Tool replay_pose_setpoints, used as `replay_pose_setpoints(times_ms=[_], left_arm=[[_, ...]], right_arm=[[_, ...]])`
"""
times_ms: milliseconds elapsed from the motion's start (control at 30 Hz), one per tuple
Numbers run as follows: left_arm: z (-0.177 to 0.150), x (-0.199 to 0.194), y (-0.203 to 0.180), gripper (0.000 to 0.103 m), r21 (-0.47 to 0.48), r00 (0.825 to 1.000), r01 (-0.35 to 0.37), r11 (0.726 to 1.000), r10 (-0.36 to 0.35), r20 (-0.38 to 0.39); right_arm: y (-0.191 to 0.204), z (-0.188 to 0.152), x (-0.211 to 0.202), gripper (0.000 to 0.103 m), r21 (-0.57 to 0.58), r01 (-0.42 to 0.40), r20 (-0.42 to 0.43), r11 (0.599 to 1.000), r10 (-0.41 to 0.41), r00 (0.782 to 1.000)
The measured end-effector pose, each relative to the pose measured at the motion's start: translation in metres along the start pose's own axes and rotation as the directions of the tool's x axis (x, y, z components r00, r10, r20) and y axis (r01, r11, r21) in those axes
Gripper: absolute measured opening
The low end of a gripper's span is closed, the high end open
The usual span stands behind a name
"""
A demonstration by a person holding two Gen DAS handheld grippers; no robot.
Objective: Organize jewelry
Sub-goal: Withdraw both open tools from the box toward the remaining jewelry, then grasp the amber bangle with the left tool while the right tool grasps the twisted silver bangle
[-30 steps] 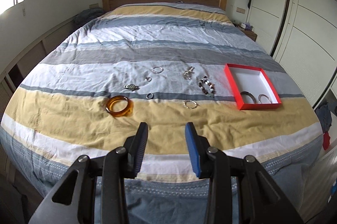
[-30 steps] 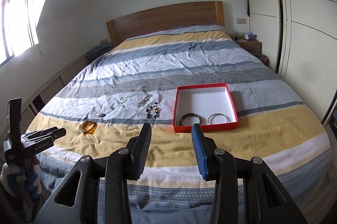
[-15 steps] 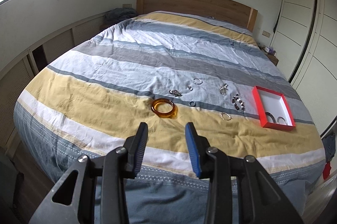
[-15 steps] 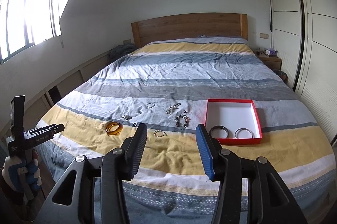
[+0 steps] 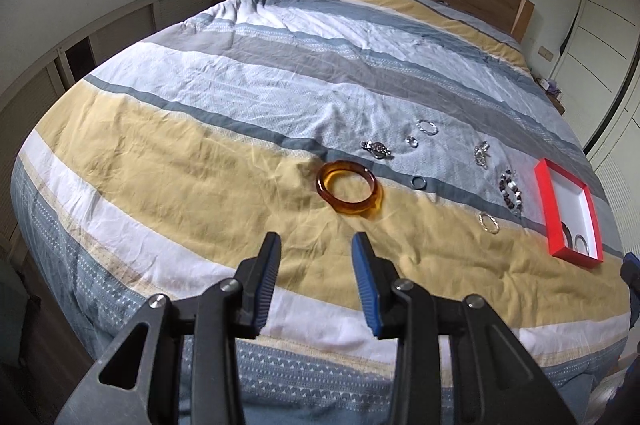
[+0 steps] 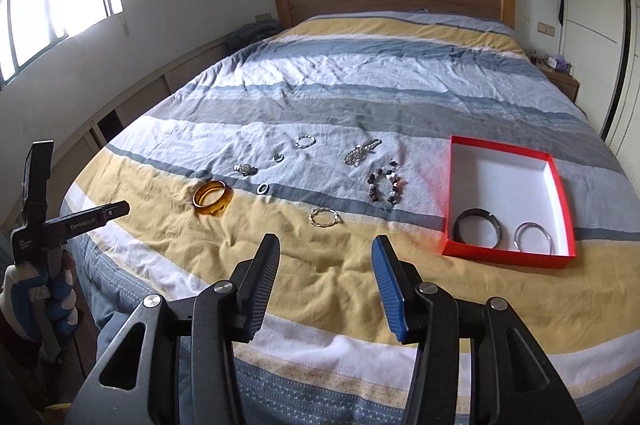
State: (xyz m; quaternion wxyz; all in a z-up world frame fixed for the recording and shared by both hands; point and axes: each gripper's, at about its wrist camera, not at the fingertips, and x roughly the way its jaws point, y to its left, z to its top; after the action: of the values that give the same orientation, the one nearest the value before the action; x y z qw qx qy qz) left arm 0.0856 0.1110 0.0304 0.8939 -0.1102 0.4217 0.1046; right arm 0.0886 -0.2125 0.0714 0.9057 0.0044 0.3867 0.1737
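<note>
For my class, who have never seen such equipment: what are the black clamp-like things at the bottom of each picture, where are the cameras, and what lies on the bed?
They are handheld two-finger grippers, one in each of a person's hands, each carrying a camera that looks along its fingers. One picture is from the left gripper, the other from the right gripper. Both are open and hold nothing; the right one's jaws have just been opening. On the striped bedspread lie loose jewelry, including an amber bangle and a beaded bracelet. A red box already holds two bangles.

amber bangle (image 5: 349, 192), red box (image 6: 508, 199), striped duvet (image 6: 360, 97)
</note>
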Motion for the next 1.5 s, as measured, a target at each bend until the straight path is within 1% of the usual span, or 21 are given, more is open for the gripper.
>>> replay_pose_setpoints(times_ms=[200,400,533,700,867,1000,1167,1200,1233,1267,1333,1367,1500], left_arm=[[0.023,0.062,-0.003,0.035,-0.021,0.997,0.006,1.000,-0.007,-0.077],[0.039,0.111,-0.004,0.035,-0.034,0.993,0.011,0.999,-0.015,-0.120],[0.042,0.136,-0.003,0.035,-0.053,0.989,0.014,0.998,-0.022,-0.147],[0.043,0.159,-0.003,0.035,-0.052,0.985,0.008,0.999,-0.017,-0.173],[0.040,0.175,-0.001,0.035,-0.058,0.981,0.004,0.998,-0.015,-0.191],[0.037,0.183,0.000,0.035,-0.058,0.981,0.001,0.998,-0.012,-0.195],[0.035,0.190,-0.006,0.034,-0.028,0.983,-0.028,0.999,0.022,-0.184],[0.034,0.190,-0.007,0.034,-0.021,0.983,-0.033,0.999,0.029,-0.181],[0.034,0.191,-0.008,0.034,-0.016,0.983,-0.038,0.999,0.035,-0.178],[0.034,0.191,-0.009,0.033,-0.011,0.983,-0.045,0.999,0.042,-0.178],[0.034,0.191,-0.012,0.032,0.008,0.983,-0.061,0.998,0.061,-0.175],[0.034,0.191,-0.014,0.030,0.018,0.982,-0.069,0.997,0.071,-0.174],[0.035,0.188,-0.016,0.012,0.022,0.981,-0.088,0.996,0.091,-0.174]], right_arm=[[0.001,0.012,0.074,0.048,-0.008,-0.043,-0.091,0.999,0.042,0.995],[0.000,0.017,0.137,0.048,-0.003,-0.074,-0.164,0.997,0.072,0.984],[0.000,0.016,0.171,0.048,-0.003,-0.085,-0.200,0.996,0.083,0.976],[-0.004,0.015,0.200,0.048,0.012,-0.085,-0.228,0.996,0.085,0.970],[-0.007,0.012,0.220,0.050,0.018,-0.083,-0.245,0.996,0.085,0.966],[-0.007,0.009,0.229,0.051,0.018,-0.085,-0.246,0.996,0.087,0.965],[-0.007,0.007,0.235,0.051,0.019,-0.086,-0.240,0.996,0.088,0.967],[-0.008,0.006,0.235,0.050,0.019,-0.088,-0.236,0.996,0.090,0.967],[-0.008,0.005,0.235,0.047,0.019,-0.088,-0.234,0.996,0.090,0.968],[-0.009,0.005,0.235,0.041,0.020,-0.087,-0.233,0.996,0.089,0.968],[-0.012,0.004,0.235,0.040,0.032,-0.096,-0.230,0.995,0.101,0.968],[-0.013,0.004,0.235,0.039,0.034,-0.101,-0.229,0.994,0.106,0.968],[-0.011,0.005,0.230,0.039,0.019,-0.100,-0.225,0.995,0.102,0.969]])
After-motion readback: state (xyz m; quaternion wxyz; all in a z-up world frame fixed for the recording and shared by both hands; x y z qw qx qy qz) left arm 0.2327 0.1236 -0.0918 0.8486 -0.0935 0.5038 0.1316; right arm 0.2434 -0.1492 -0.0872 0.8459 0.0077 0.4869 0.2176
